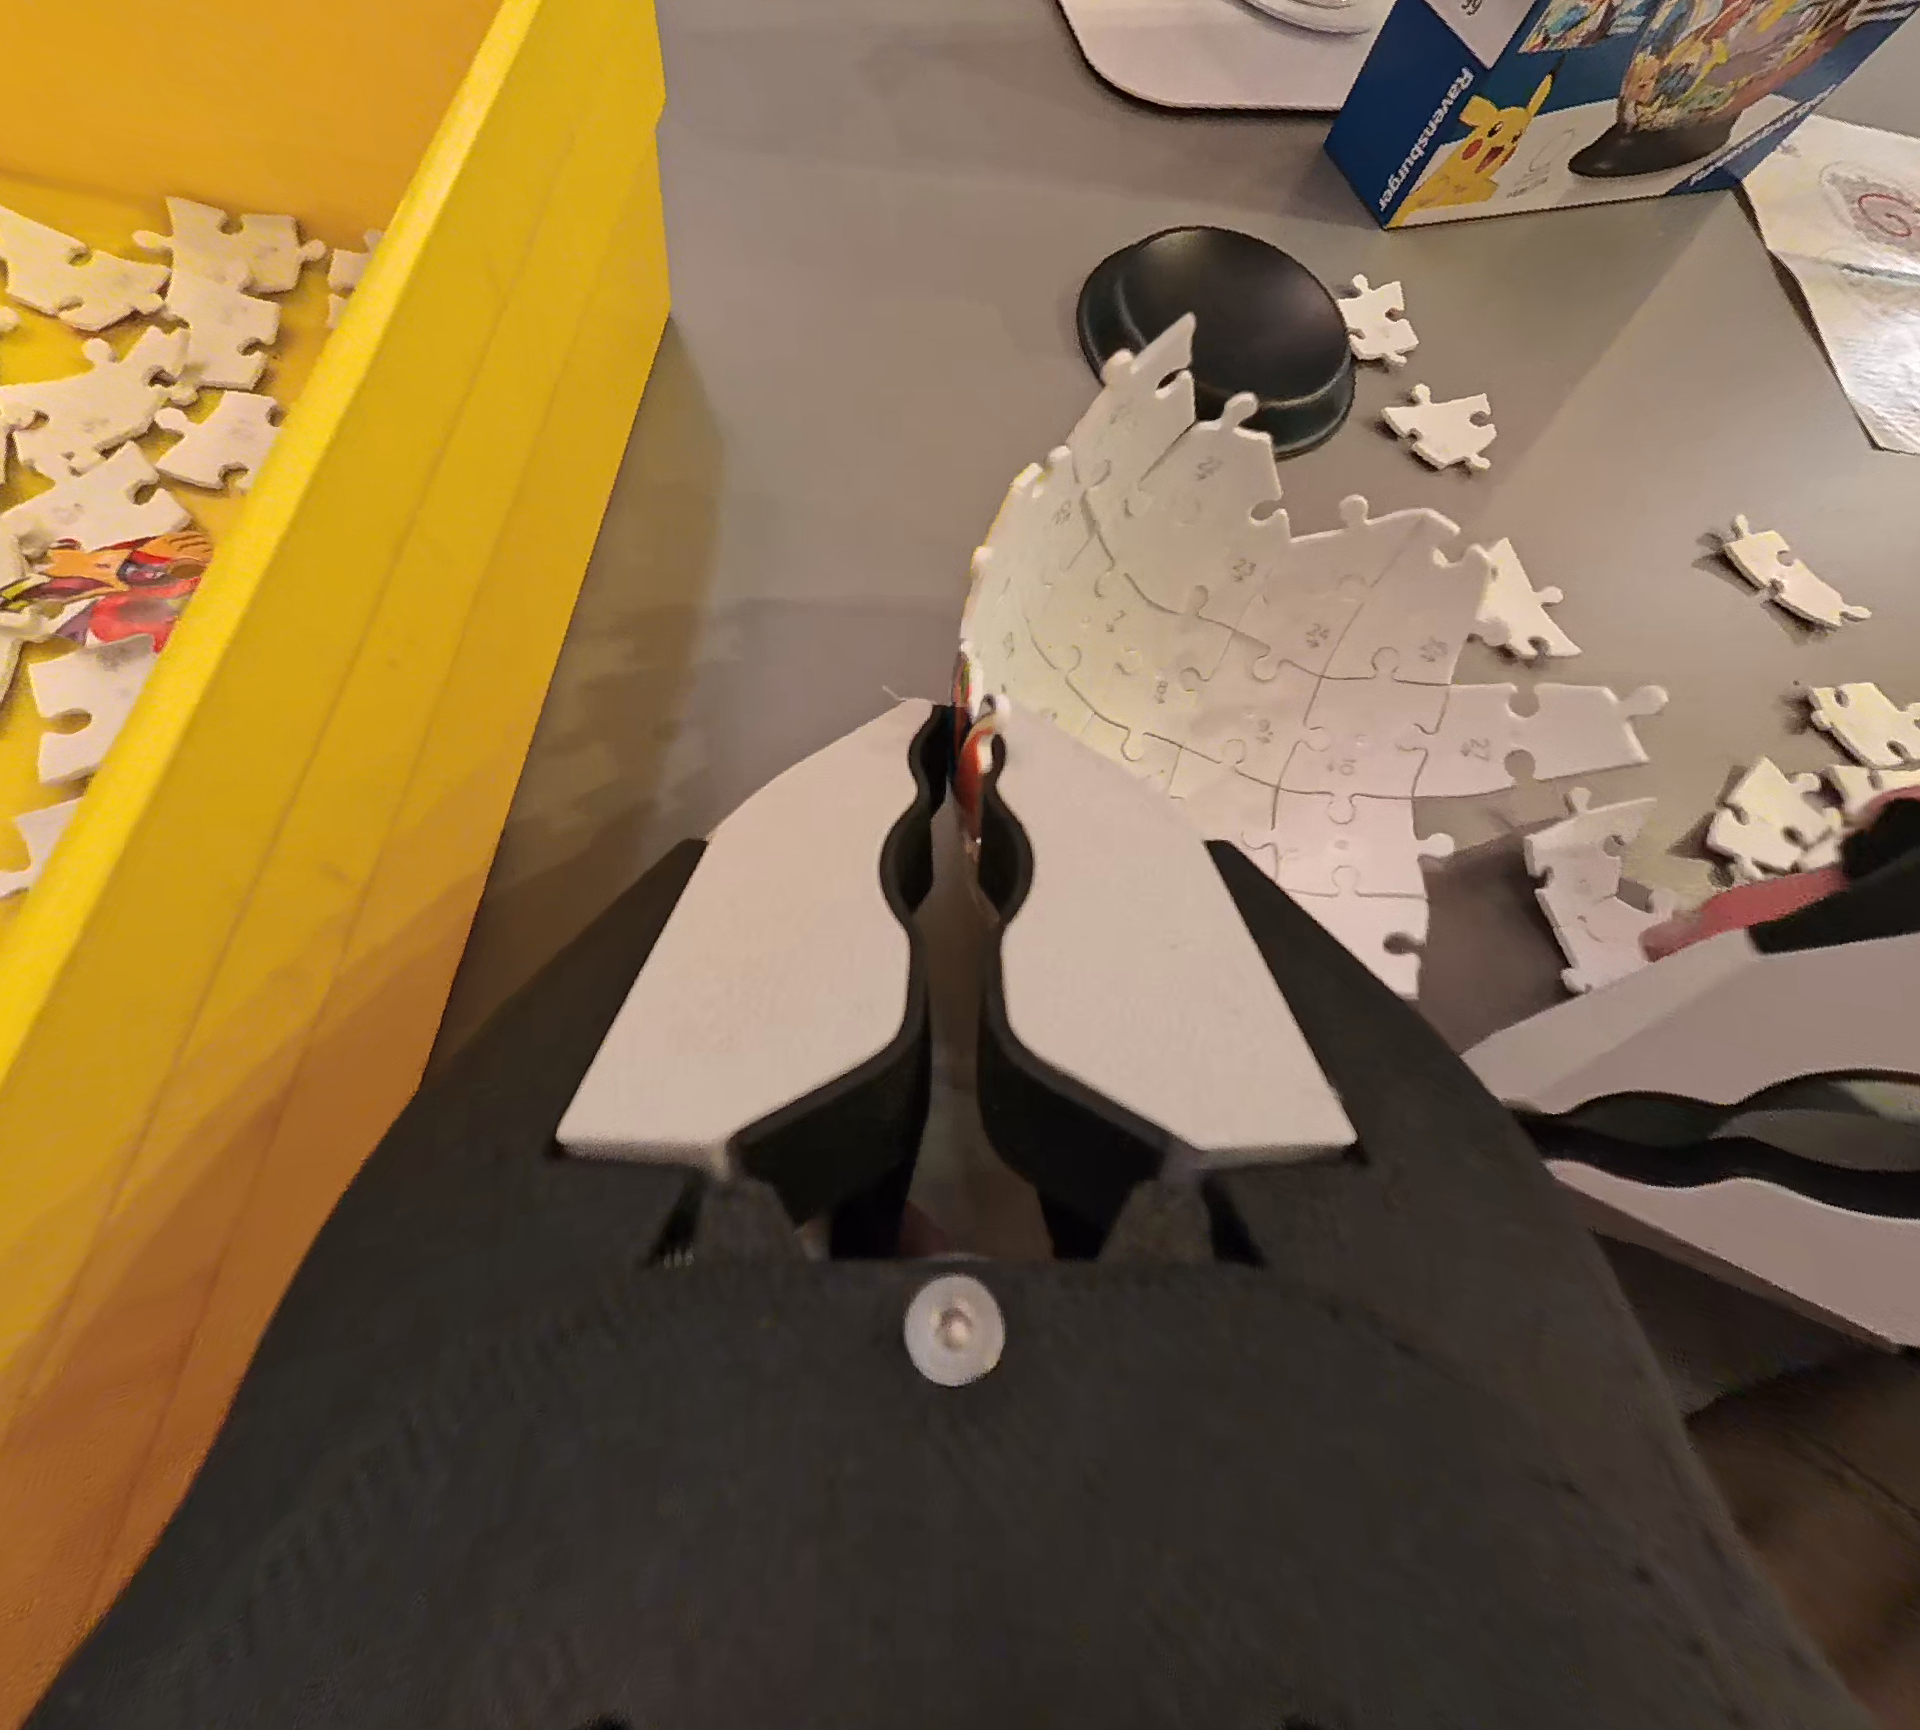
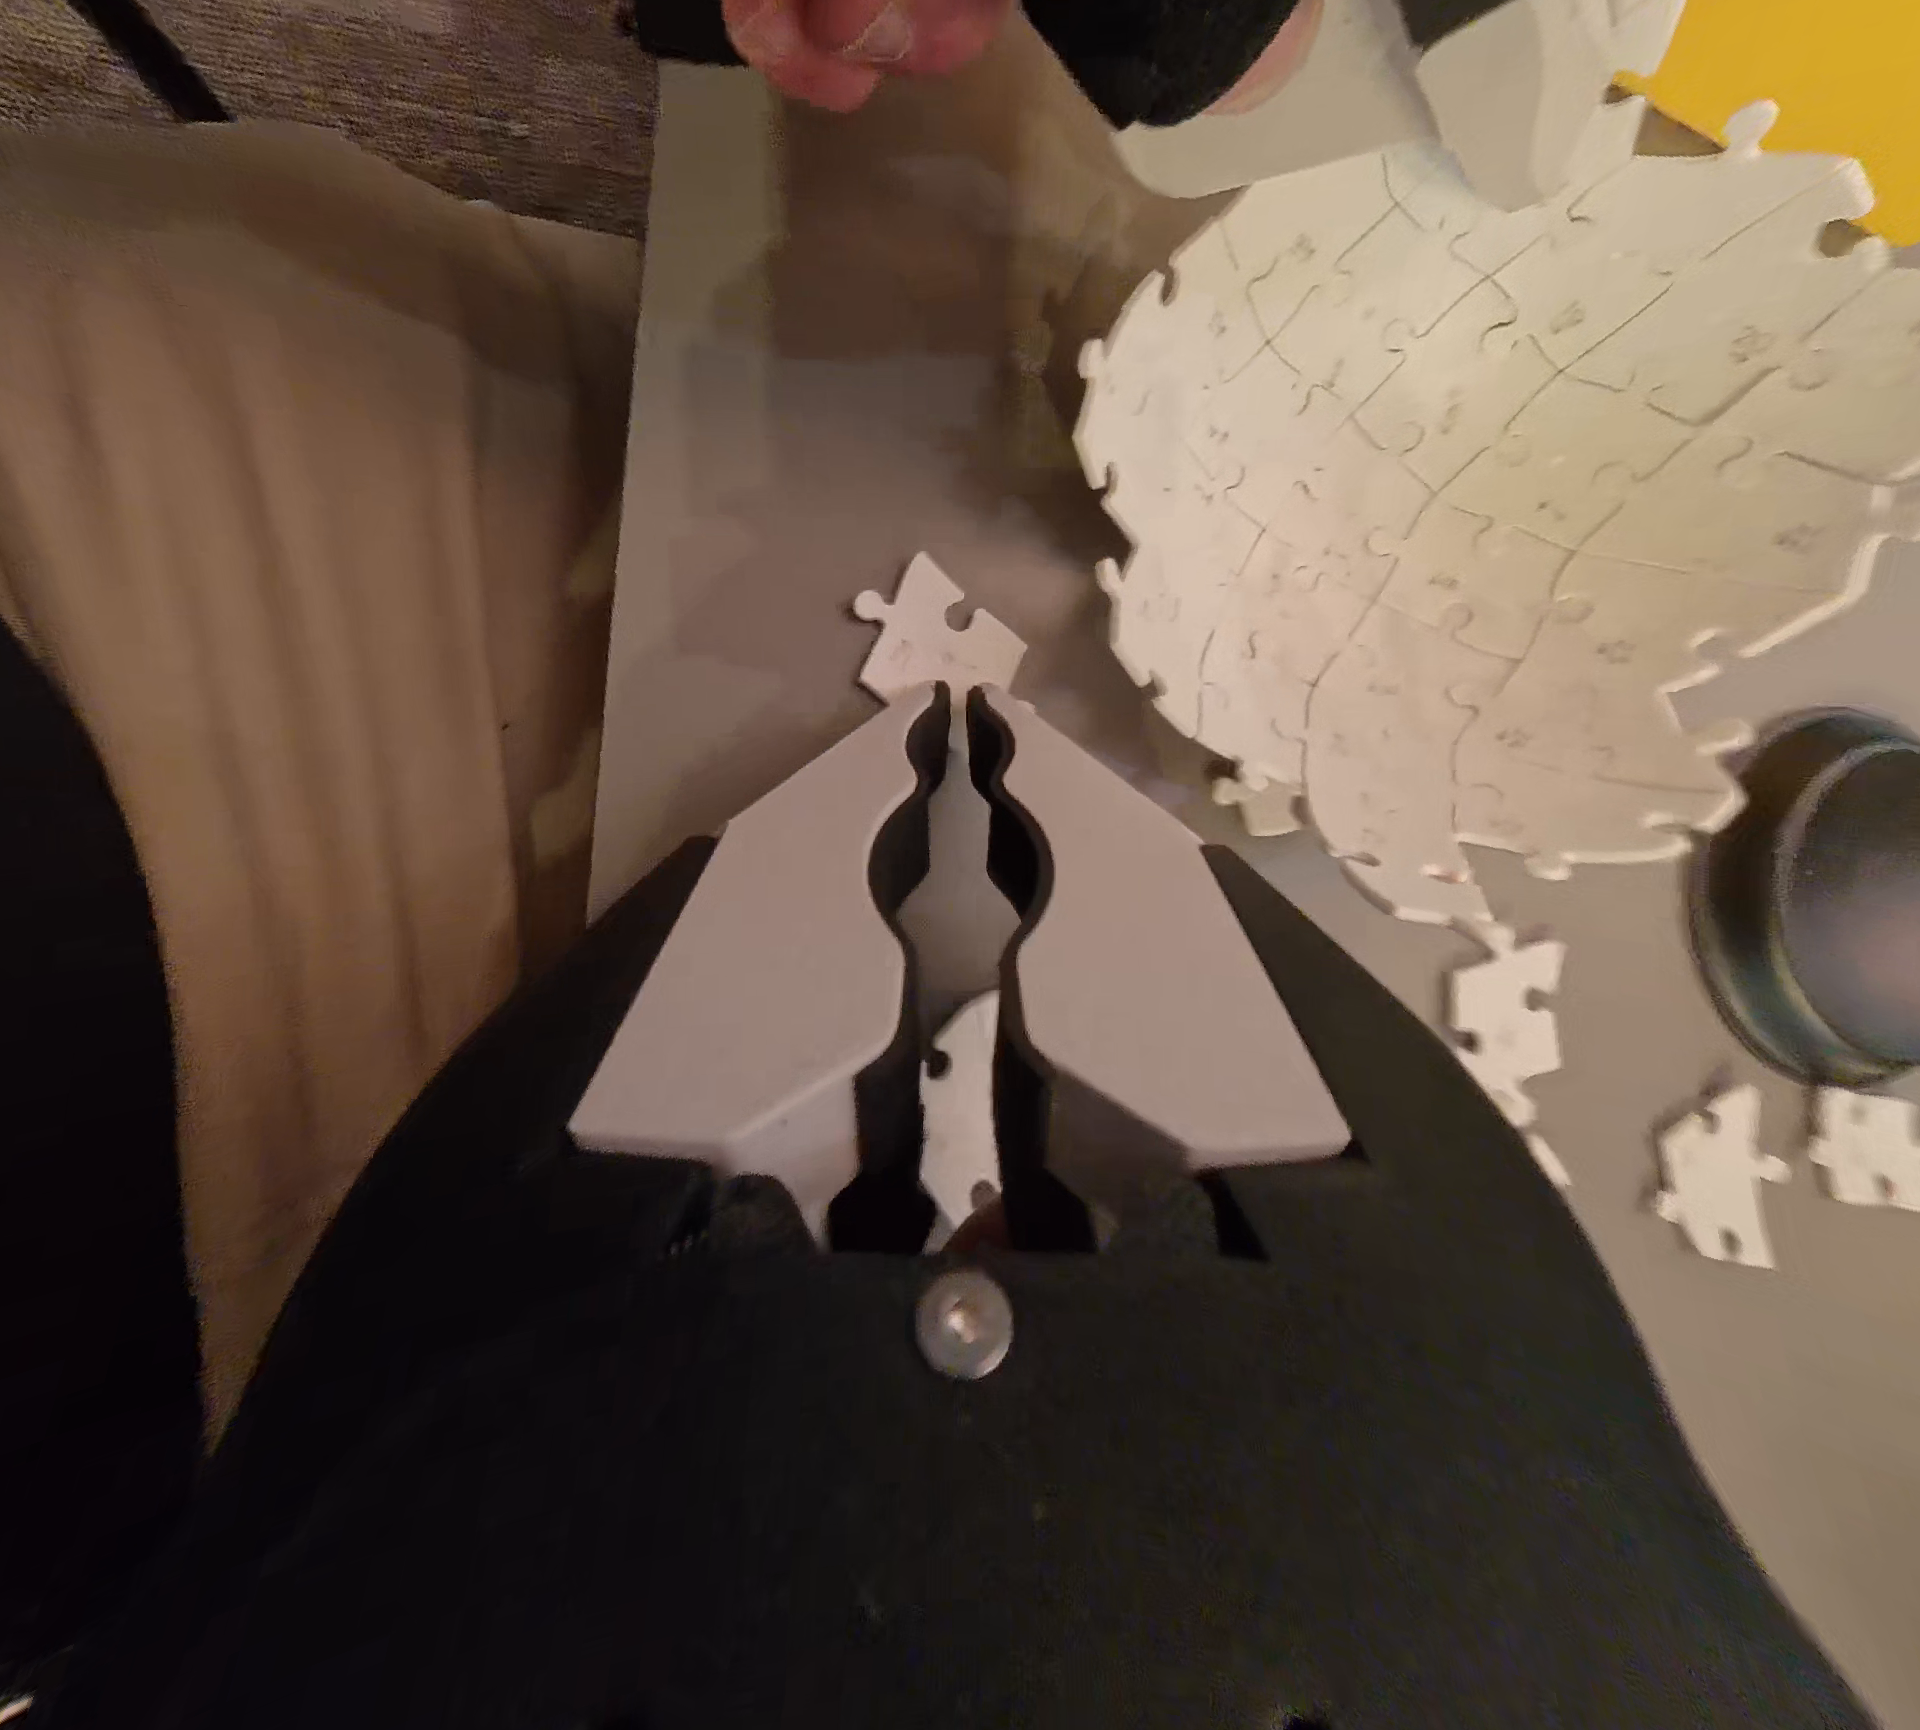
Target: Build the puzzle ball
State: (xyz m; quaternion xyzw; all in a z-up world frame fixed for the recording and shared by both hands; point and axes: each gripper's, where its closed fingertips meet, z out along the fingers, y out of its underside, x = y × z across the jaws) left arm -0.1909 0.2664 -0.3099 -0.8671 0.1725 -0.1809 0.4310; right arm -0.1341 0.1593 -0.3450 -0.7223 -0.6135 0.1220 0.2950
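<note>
A grey table (image 1: 862, 226) carries everything here. On its left side sits a yellow bin (image 1: 436, 537), open at the top. Toward the back lies a white mat (image 1: 1174, 39), and just right of it stands a blue puzzle box (image 1: 1621, 18), with a printed sheet (image 1: 1860, 309) beside that at the right edge. A dark round stand (image 1: 1216, 330) rests near the middle. Loose white puzzle pieces (image 1: 1439, 428) lie scattered to the right of the stand, white backs up, some apart, some bunched near the right edge
</note>
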